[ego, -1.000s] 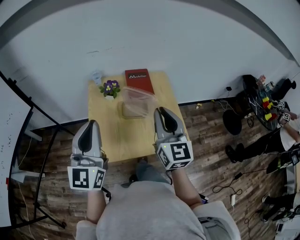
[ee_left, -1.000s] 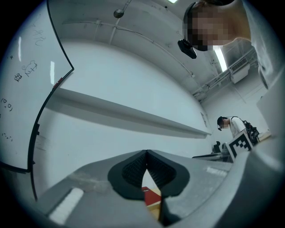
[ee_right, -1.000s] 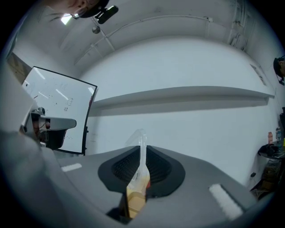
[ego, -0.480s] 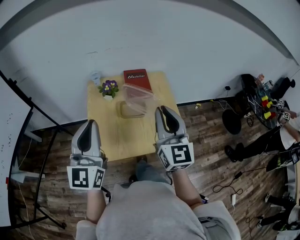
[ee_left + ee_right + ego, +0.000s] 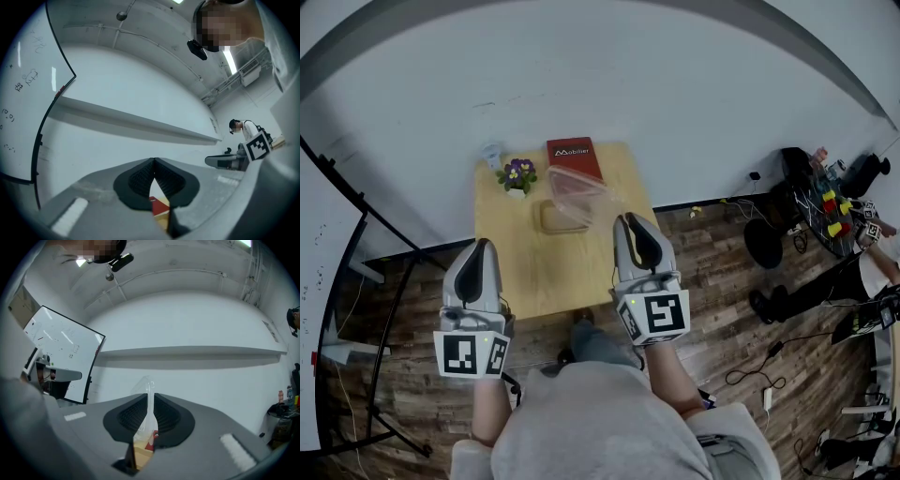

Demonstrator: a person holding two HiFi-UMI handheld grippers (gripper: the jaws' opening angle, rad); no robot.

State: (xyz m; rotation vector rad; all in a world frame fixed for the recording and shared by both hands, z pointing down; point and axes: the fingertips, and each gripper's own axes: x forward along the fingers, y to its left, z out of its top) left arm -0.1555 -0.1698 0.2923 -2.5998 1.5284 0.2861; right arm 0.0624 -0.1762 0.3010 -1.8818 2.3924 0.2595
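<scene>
A: Lid?
B: Clear plastic lid (image 5: 578, 190) — thin, tilted, above the far half of the wooden table (image 5: 516, 272), pinched by its edge in the right gripper (image 5: 623, 223).
A: Container?
B: Clear tub (image 5: 548, 220) on the table just under the lid; nothing visible inside.
A: Left?
B: Left gripper (image 5: 480, 247) — near-left edge, pointing away, jaws closed, empty.

Both forearms reach forward, side by side. The left claw (image 5: 481, 246) points ahead with its jaws pressed together, nothing between them. The right claw (image 5: 625, 220), slightly farther forward, clamps a clear plastic lid (image 5: 577, 190).
</scene>
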